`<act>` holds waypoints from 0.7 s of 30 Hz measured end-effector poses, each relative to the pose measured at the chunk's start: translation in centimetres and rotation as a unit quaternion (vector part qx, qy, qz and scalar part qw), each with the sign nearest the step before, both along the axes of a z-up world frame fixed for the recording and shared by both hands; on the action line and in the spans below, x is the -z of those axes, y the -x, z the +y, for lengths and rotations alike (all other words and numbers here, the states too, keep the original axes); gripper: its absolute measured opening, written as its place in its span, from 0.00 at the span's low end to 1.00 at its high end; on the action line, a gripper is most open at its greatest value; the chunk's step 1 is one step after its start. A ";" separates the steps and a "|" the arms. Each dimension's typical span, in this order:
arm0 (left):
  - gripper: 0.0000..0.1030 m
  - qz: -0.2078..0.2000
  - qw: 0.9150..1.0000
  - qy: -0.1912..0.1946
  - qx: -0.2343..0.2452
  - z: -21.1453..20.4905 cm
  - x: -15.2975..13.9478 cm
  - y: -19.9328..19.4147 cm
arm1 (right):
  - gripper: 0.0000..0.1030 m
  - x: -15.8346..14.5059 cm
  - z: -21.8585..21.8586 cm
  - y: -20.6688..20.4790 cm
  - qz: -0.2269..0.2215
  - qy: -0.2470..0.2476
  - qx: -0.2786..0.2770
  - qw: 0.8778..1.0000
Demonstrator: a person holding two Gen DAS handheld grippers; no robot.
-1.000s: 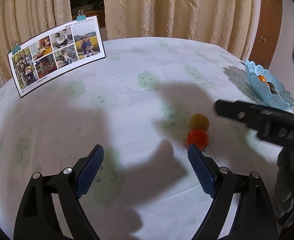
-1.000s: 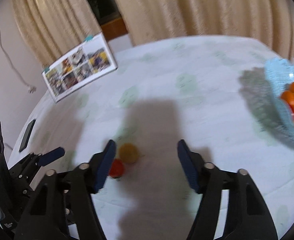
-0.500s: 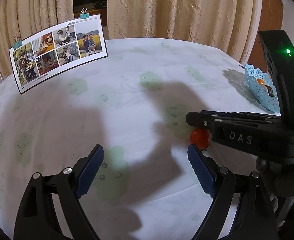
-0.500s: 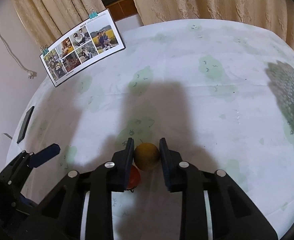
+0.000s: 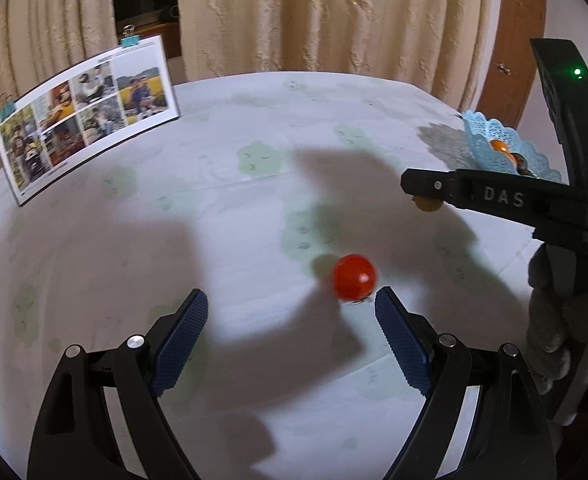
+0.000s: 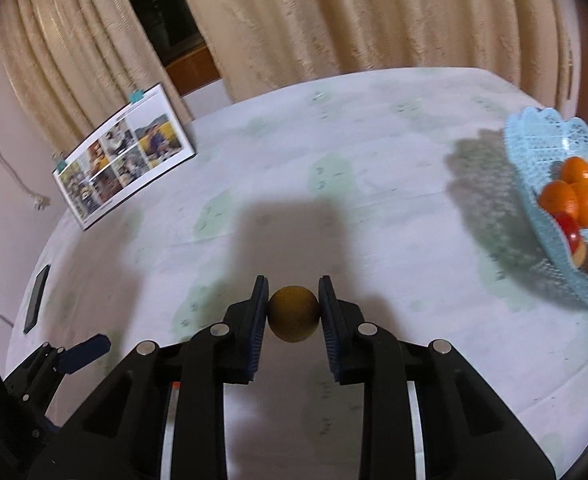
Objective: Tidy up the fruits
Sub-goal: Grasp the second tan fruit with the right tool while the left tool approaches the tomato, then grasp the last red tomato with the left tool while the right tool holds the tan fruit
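Clamped between the blue pads of the right gripper [image 6: 294, 312]: a small yellow-brown fruit [image 6: 294, 314], lifted clear of the pale, green-patterned tablecloth [image 6: 373, 184], both pads pressing its sides. Seen from the left wrist, the same fruit [image 5: 427, 204] peeking out below the black finger of the right gripper [image 5: 417, 190], to the right of centre and above the cloth. Left gripper [image 5: 290, 322] low over the table with jaws wide and closing slightly, nothing between the pads. Just ahead of its right pad, a round red fruit [image 5: 353, 282] resting on the cloth, close to that pad but not gripped. At the table's right edge, a light blue lattice basket [image 6: 533, 184] already holding several orange fruits [image 6: 573, 196], one red one and something dark at its far side, well apart from both the held fruit and the red one. At the far left of the table, a photo collage card [image 6: 126, 156] standing upright with teal clips along its top edge. Near the left edge, a dark flat phone-like slab [image 6: 37, 298] lying on the cloth. Behind everything, cream curtains [image 6: 333, 16]. A grey-gloved hand [image 5: 553, 320] around the right gripper's handle in the left wrist view.
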State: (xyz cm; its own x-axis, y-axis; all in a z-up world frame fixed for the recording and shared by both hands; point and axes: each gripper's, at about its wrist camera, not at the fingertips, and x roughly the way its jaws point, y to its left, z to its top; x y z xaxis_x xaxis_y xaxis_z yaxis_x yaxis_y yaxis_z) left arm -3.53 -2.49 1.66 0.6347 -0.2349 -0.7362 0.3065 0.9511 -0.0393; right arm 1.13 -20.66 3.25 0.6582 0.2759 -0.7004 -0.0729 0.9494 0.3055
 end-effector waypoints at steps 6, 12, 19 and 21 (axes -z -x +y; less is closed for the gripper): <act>0.62 0.020 1.000 -0.004 0.014 -1.8 0.6 -1.0 | 0.26 0.1 -0.4 0.1 -0.011 0.007 0.009 1.000; 0.42 0.031 0.999 0.003 0.015 -2.5 1.1 -1.8 | 0.26 0.1 -0.1 0.3 -0.021 0.013 0.005 1.000; 0.27 0.030 0.999 0.013 0.024 -2.7 1.0 -1.8 | 0.26 -0.4 -0.3 0.7 -0.034 0.017 0.013 0.999; 0.27 0.029 0.999 0.016 0.026 -2.6 1.0 -1.7 | 0.26 -0.7 -0.4 1.0 -0.041 0.020 0.017 0.999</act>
State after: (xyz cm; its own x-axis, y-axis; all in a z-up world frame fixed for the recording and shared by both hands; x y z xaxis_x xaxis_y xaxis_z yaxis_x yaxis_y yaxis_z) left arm -1.85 -5.12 0.69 0.5771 -0.2894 -0.7637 0.3508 0.9323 -0.0882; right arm 0.16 -21.04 3.95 0.7229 0.2253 -0.6532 -0.0634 0.9630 0.2620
